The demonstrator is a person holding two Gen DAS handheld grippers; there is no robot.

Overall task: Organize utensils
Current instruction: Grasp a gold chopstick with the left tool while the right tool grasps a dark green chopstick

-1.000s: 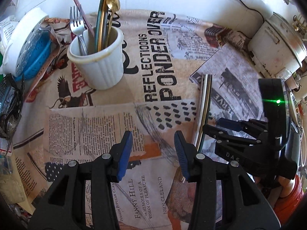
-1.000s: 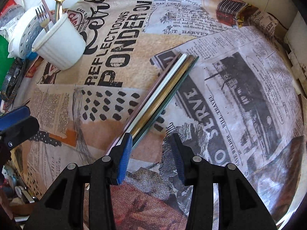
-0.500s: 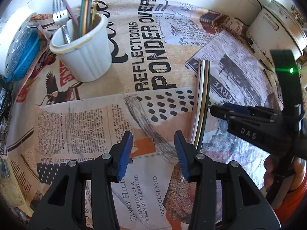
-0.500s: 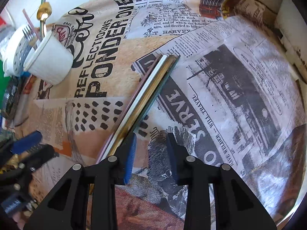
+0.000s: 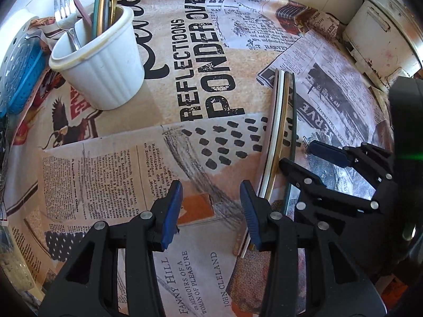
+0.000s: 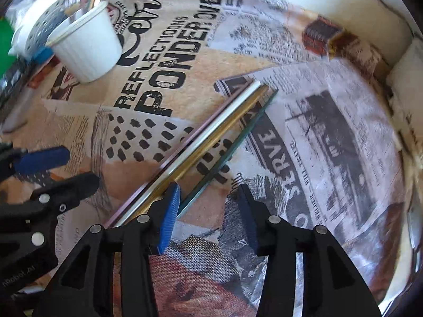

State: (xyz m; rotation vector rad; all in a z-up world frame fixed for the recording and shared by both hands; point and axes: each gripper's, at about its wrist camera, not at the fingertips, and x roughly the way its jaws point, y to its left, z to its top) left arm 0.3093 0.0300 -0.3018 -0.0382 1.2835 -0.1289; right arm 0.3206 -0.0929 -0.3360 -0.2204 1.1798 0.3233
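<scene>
The thin, stiff, slippery green chopstick (image 6: 232, 150), lying flat toward one o'clock, wants pinching near its end; right tongs (image 6: 208, 219) are opening with it between them, left tongs (image 5: 211, 211) hang part-open, empty.

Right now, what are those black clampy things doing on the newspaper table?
A person is tidying utensils with two handheld grippers. The right gripper is opening over four long sticks lying on the cloth; the dark green stick lies between its fingers, not gripped. The left gripper hovers open and empty. A white cup already holds a fork and others.
</scene>
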